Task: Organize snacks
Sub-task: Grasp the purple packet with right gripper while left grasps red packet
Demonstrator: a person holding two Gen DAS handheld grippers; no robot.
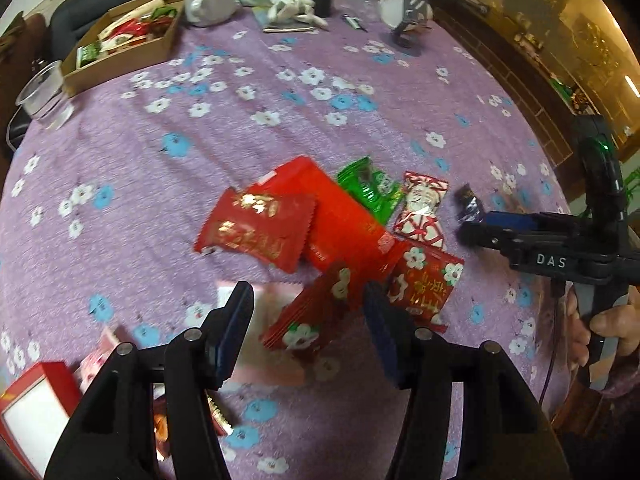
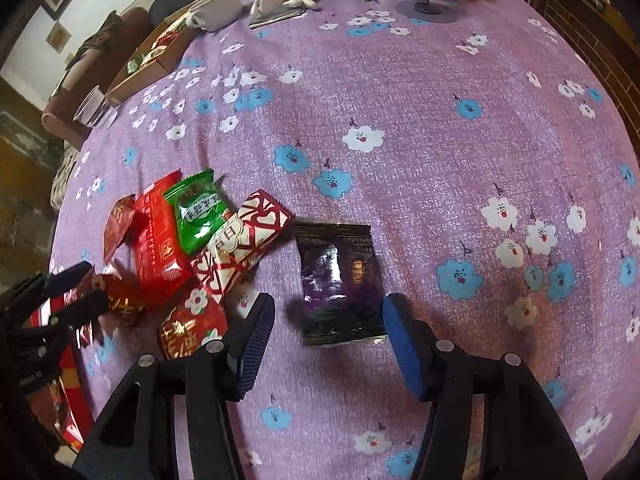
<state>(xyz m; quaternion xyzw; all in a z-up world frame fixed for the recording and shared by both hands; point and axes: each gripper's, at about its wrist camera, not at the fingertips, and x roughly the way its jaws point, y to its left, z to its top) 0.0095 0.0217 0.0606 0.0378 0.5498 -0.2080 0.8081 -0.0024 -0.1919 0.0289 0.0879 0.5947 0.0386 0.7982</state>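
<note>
Several snack packets lie on a purple flowered tablecloth. In the left wrist view my left gripper is open, with a red flowered packet lying between its fingers. Beyond it lie a red packet with gold print, a long red packet, a green packet and a red-and-white packet. In the right wrist view my right gripper is open around a dark purple packet on the cloth. The green packet and red-and-white packet lie to its left.
A cardboard box holding several packets stands at the far left, next to a clear cup and a white mug. A phone stand and clutter sit at the far edge. A red box lies near left.
</note>
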